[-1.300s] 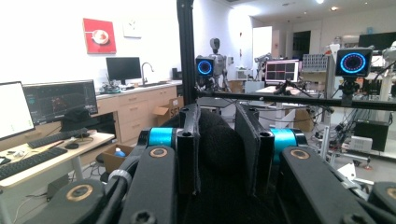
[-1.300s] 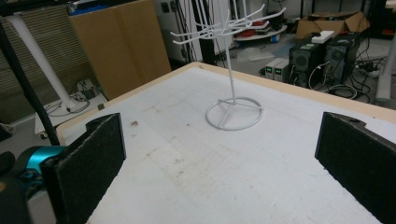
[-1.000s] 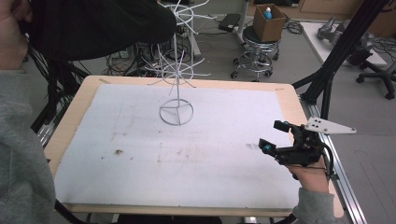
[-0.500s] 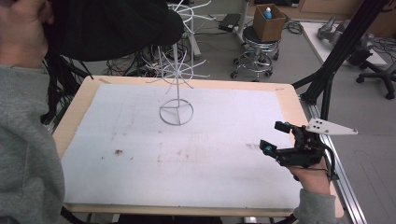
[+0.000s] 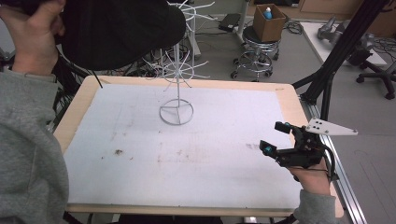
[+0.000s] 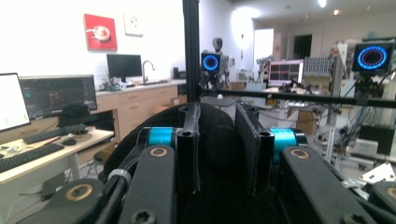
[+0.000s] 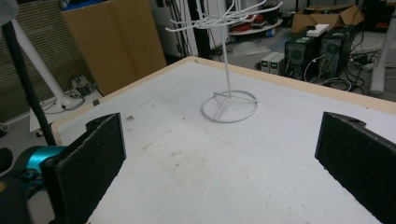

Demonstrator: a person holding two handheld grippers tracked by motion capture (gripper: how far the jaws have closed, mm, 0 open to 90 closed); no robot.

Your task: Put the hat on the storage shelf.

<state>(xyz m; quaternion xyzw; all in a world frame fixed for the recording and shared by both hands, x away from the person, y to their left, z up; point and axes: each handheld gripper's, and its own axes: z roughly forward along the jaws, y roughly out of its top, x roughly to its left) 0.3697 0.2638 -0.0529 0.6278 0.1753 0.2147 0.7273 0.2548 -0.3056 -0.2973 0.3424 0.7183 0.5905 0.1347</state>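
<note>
A white wire stand (image 5: 177, 88) with hooked arms rises from a ring base at the back middle of the white table top (image 5: 187, 158). In the right gripper view the stand (image 7: 227, 70) is straight ahead. My left gripper (image 6: 217, 116) is shut on a black, soft, hat-like thing (image 6: 217, 140). That black thing (image 5: 116, 32) hangs large over the table's far left corner, beside the person's raised left hand (image 5: 32, 42). My right gripper (image 5: 274, 137) rests low near the table's right edge, open, with nothing between its pads (image 7: 93, 154).
The table has a pale wooden rim (image 5: 285, 93). A black frame post (image 5: 336, 60) stands off its right side. A stool with a cardboard box (image 5: 268, 21), cables and an office chair lie on the floor beyond. A grey sleeve (image 5: 23, 149) covers the left foreground.
The left hand has come to the right and down into view, and the black thing with it now hangs lower and farther over the stand's top. The right gripper has stayed in place.
</note>
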